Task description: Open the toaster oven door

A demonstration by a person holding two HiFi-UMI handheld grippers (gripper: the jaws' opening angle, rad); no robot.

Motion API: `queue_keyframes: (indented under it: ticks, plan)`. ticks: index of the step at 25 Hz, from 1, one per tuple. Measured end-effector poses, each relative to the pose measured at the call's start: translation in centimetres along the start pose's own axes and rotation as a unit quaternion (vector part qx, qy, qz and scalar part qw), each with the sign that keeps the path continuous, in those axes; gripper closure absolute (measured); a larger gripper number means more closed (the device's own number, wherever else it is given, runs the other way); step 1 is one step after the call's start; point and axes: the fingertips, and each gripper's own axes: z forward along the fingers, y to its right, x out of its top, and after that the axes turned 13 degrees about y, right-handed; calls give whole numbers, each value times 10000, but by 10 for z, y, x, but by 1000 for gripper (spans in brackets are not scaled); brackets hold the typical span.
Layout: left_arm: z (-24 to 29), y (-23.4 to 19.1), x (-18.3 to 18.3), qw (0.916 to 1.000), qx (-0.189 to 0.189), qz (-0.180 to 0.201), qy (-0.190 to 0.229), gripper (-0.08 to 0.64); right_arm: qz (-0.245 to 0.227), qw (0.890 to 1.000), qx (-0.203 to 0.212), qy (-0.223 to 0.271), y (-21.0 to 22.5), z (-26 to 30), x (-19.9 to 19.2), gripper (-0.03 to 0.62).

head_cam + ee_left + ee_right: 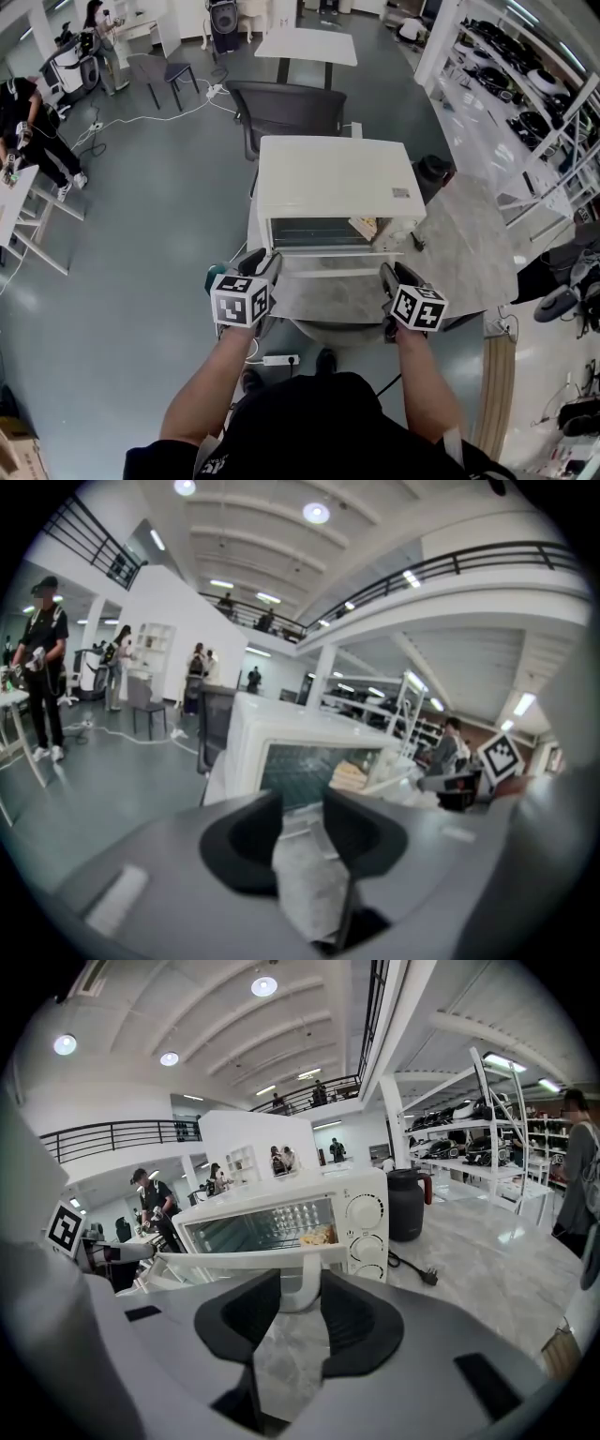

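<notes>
1. The left gripper (261,263) is nearest, held in the person's left hand. Its jaws stand apart and grasp nothing. Marble tabletop shows in the gap.
2. The right gripper (398,276) is level with it. Its jaws are also released. The white door handle (302,1290) shows between the tips, and the pads are not pressing on it.
3. Just beyond both grippers, the toaster oven door (328,262) is already swung down and open.
4. The white toaster oven (333,178) stands on a marble table (459,234). A pale piece of food (319,1236) sits inside.
5. A dark jug (405,1206) stands beside the oven, and a loose plug (428,1278) lies near it.
6. A black office chair (286,108) is behind the oven.
</notes>
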Motion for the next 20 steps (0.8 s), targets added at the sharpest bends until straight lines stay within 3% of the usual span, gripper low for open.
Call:
queue_keyframes:
  ticks: [10,20]
  plan:
    - [-15,18,-4,9995,-291,37,-128,419,27,9997,-175,-174,2,-19,-25,466]
    - [-22,14,-44,9983,-151,-175,-535,419,112,9987,-280,-406,5,-33,-56,469]
